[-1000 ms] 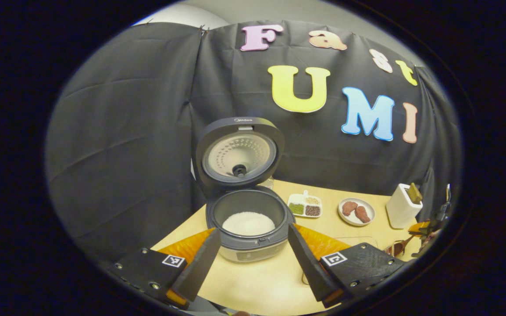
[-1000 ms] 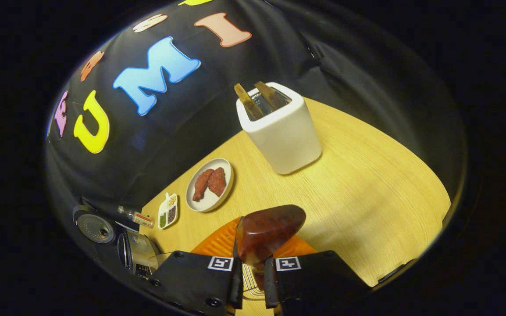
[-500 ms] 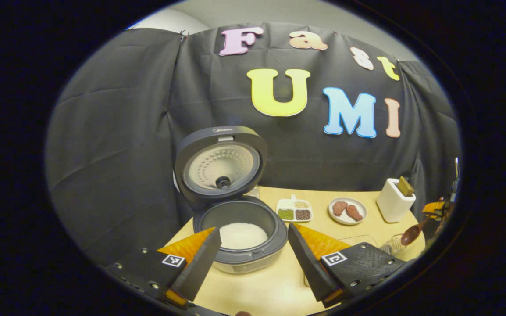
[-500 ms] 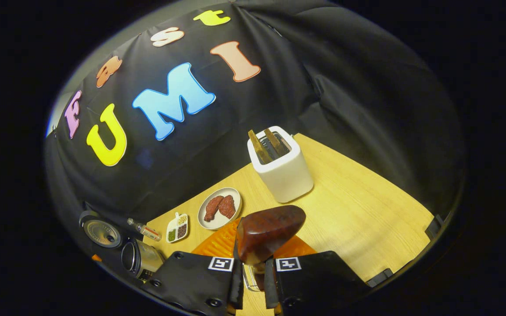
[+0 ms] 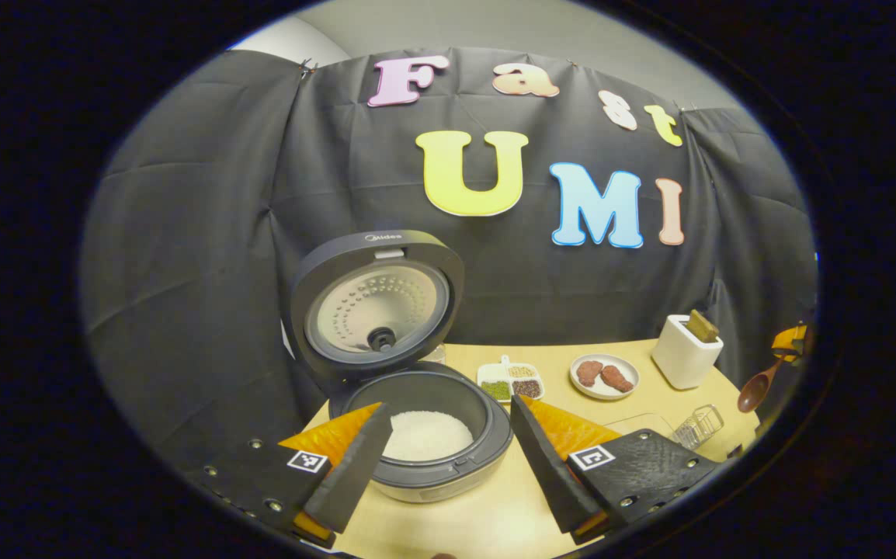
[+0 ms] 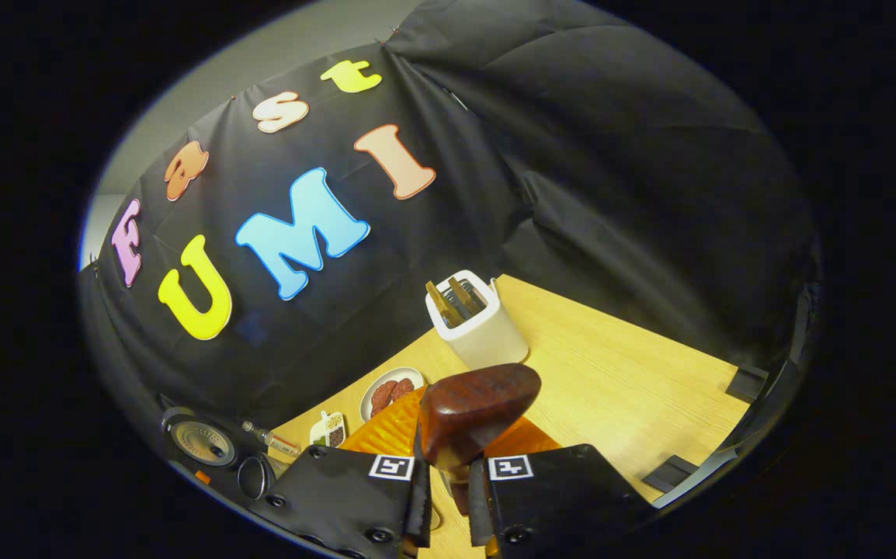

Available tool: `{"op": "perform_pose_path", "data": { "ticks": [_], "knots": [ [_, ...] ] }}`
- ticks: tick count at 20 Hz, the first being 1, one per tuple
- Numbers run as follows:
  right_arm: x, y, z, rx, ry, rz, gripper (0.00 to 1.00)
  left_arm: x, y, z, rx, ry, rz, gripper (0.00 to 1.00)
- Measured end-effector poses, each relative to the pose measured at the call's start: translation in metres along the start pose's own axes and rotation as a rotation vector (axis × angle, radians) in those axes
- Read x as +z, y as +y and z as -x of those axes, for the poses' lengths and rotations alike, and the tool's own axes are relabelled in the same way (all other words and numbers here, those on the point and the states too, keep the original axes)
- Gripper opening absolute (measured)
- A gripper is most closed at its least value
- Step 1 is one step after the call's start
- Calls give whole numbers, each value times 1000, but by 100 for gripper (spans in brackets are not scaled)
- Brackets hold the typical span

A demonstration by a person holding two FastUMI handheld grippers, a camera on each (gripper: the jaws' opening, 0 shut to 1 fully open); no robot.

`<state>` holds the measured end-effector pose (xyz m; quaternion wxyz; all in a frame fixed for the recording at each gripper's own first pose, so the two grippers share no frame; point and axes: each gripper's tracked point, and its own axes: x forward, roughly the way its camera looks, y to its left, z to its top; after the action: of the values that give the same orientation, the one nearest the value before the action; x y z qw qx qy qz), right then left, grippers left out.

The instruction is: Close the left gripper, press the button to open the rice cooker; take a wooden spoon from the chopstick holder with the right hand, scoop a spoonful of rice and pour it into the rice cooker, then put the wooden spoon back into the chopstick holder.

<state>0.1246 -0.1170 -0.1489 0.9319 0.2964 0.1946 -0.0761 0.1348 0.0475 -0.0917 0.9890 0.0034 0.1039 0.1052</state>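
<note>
**Spoon held aloft on the right, rice cooker open on the left**

A pale wooden surface (image 5: pixel 494 512) stands in a booth hung with black cloth, with a strip of grey wall above the cloth.

In the left gripper view, the rice cooker (image 5: pixel 421 435) sits at the near left of the surface, its lid (image 5: pixel 374 303) swung up and standing upright behind the pot. White rice (image 5: pixel 426 435) covers the bottom of the pot. The left tongs (image 5: pixel 448 435) hang in front of the cooker with the two fingers spread wide apart, one on either side of the pot, gripping nothing. Behind the cooker to the right lie a small divided dish of grains (image 5: pixel 512 382), then a round plate with two reddish-brown pieces of food (image 5: pixel 603 376), then the white chopstick holder (image 5: pixel 685 362) with a wooden handle poking out of it. A small wire basket (image 5: pixel 698 424) sits near the right edge. Far right, the wooden spoon (image 5: pixel 755 388) hangs in the air above that edge.

The right gripper view looks from higher up. The right tongs (image 6: pixel 448 485) are closed tight on the spoon's handle, with the dark bowl of the spoon (image 6: pixel 479 404) just ahead of the fingers. Beyond it the chopstick holder (image 6: pixel 479 330) stands with two wooden handles inside. The plate (image 6: pixel 390 392) and the grain dish (image 6: pixel 330 428) lie to its left, and the cooker's lid (image 6: pixel 199 441) is at the lower left edge
</note>
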Motion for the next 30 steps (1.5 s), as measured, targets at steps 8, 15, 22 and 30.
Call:
{"op": "perform_pose_path", "data": {
  "ticks": [8,15,22,30],
  "knots": [
    [-3,35,42,31,-50,-25,20,2,25,1,-23,-51,51,97],
    [-19,110,36,158,-9,32,20,-12,46,6,-31,-50,69,97],
    [-71,181,3,266,103,176,21,-33,81,22,28,-26,114,96],
    [-155,202,-47,270,227,379,21,-70,120,42,112,26,145,97]
  ]
}}
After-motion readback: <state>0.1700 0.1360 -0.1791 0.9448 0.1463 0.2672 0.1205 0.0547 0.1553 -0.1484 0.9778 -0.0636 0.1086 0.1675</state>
